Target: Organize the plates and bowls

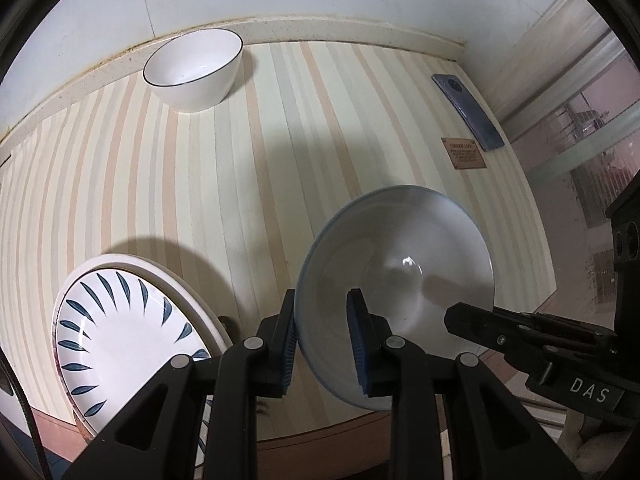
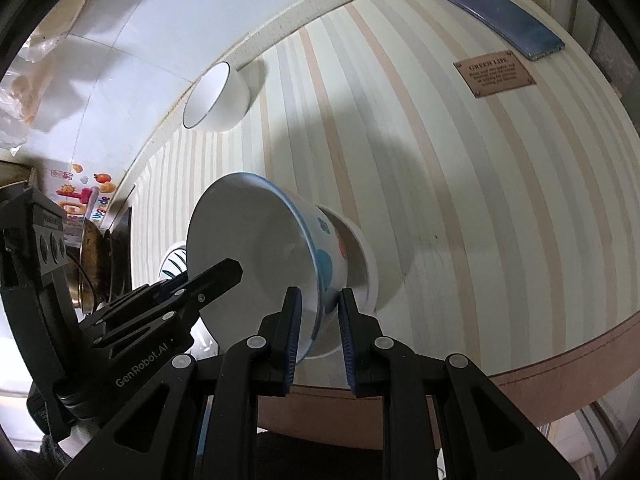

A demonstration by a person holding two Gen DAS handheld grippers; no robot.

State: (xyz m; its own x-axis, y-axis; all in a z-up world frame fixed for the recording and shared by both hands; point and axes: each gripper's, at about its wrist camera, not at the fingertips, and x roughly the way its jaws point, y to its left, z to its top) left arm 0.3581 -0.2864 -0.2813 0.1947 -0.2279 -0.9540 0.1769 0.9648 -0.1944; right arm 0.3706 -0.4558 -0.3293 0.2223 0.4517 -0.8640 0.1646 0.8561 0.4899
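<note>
left gripper (image 1: 324, 344): clenched on the rim of the blue-rimmed white ceramic bowl (image 1: 396, 280), lower centre of the left wrist view; one blue pad inside the bowl, one outside.
right gripper (image 2: 318, 336): clenched on the same bowl's rim (image 2: 256, 256), lower centre of the right wrist view; bowl wall sits between the pads.
held bowl: tipped on its side, blue and red blobs on the outer wall, over the near edge of the cloth; whether its foot touches the cloth, cannot tell.
each gripper in the other view: right one enters at lower right of the left view, left one at lower left of the right view, tips close to the bowl's mouth.
leaf plate: white ceramic plate with dark blue leaf marks (image 1: 120, 328), lower left, sitting on a plain white plate, just beside the left gripper's finger.
cloth: cream striped tablecloth (image 1: 280, 152), broad bare stretch in mid frame.
near edge: brown table rim (image 2: 560, 376) right below the bowl.
brown label patch (image 1: 464, 153): right of centre, flat.
blue-grey phone (image 1: 468, 110): far right, by the wall corner.
far bowl: white ceramic bowl with thin dark rim (image 1: 196, 70), upper left, upright, against the back ledge, well apart from the held bowl.
left side clutter: metal pot and coloured stickers (image 2: 80, 204), left edge of the right view.
</note>
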